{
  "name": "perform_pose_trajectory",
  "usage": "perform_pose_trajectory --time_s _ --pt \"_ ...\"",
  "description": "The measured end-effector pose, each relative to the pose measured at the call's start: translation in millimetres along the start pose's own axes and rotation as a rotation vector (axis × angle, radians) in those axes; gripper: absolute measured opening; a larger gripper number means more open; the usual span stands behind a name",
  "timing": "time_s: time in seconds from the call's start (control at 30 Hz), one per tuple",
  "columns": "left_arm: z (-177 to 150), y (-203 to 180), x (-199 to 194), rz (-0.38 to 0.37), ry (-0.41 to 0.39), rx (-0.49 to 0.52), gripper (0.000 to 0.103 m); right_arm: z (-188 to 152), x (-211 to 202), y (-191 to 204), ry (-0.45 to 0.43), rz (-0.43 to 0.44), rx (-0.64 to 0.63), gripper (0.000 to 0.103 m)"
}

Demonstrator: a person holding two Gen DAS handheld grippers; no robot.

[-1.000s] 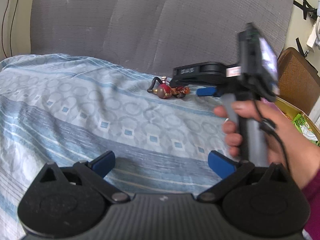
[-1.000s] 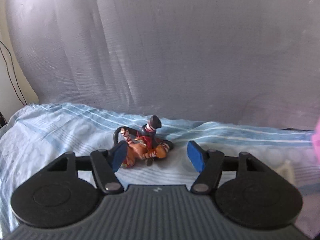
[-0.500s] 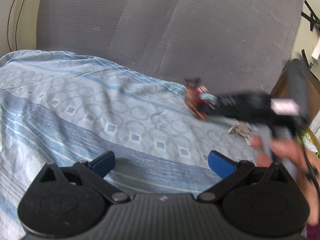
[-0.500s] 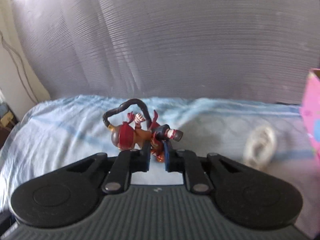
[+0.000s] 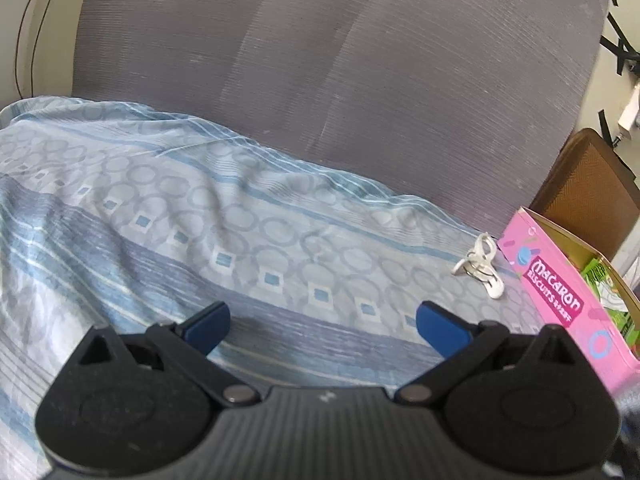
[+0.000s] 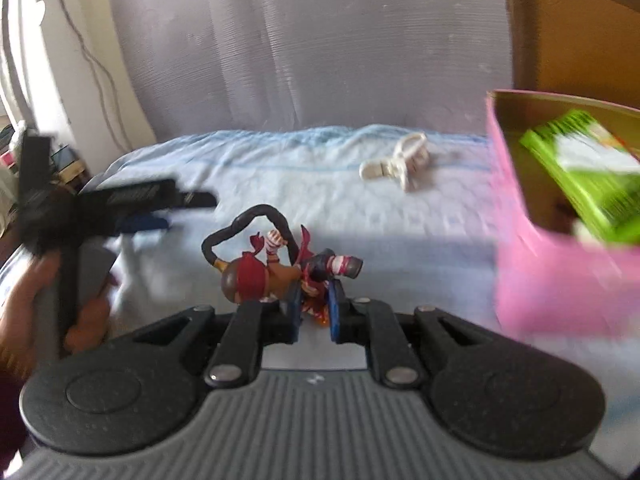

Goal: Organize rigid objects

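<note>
Toy figurine (image 6: 280,276), red bandana and a black curly tail, is pinched between the blue pads of the right gripper (image 6: 314,312), lifted a bit over the bed sheet (image 6: 280,168). Its lower half sits down between the pads, so I can't make out that part at all. The right wrist view is pretty smeared, especially at the edges.

Off to the right of the figurine is the pink box (image 6: 560,280), open top, with a green packet (image 6: 580,176) tilted inside; both are blurred and cut off by the frame. In the left wrist view the same box (image 5: 568,304) is sharper and reads "macaron" on its side. A small white thing with a metal ring (image 5: 480,268) lies on the sheet just beside the box; can't tell exactly what it is, some clip or keyring maybe.

Left gripper (image 5: 322,322) is spread wide with nothing between its pads, above the patterned sheet. From the right camera it shows at the left edge as a dark smear, a hand (image 6: 48,304) on its handle. Behind the bed there's a grey upholstered backrest (image 5: 360,80).
</note>
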State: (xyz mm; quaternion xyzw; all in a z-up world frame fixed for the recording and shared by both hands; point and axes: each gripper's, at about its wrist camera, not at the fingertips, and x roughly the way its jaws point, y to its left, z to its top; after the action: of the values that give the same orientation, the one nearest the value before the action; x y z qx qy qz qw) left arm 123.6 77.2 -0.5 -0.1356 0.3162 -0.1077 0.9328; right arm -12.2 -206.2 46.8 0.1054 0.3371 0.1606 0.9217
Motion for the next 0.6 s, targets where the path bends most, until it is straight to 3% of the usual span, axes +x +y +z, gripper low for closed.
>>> perform_pose_trajectory --time_s 0.13,0.27,0.6 --pt "-1.3 1.2 -2.4 -0.005 -0.006 -0.006 0.103 -22.9 -23.8 3.2 -0.010 -0.027 -0.008 0.021" --pt "-2.5 2.9 -5.7 -0.012 -0.014 -0.021 0.103 -30.3 -30.9 11.4 -0.035 -0.051 -0.043 0.050" --pt "-4.9 -4.3 -14.2 -0.034 -0.037 0.014 0.103 -41.8 -69.2 12.0 -0.142 -0.073 -0.109 0.060"
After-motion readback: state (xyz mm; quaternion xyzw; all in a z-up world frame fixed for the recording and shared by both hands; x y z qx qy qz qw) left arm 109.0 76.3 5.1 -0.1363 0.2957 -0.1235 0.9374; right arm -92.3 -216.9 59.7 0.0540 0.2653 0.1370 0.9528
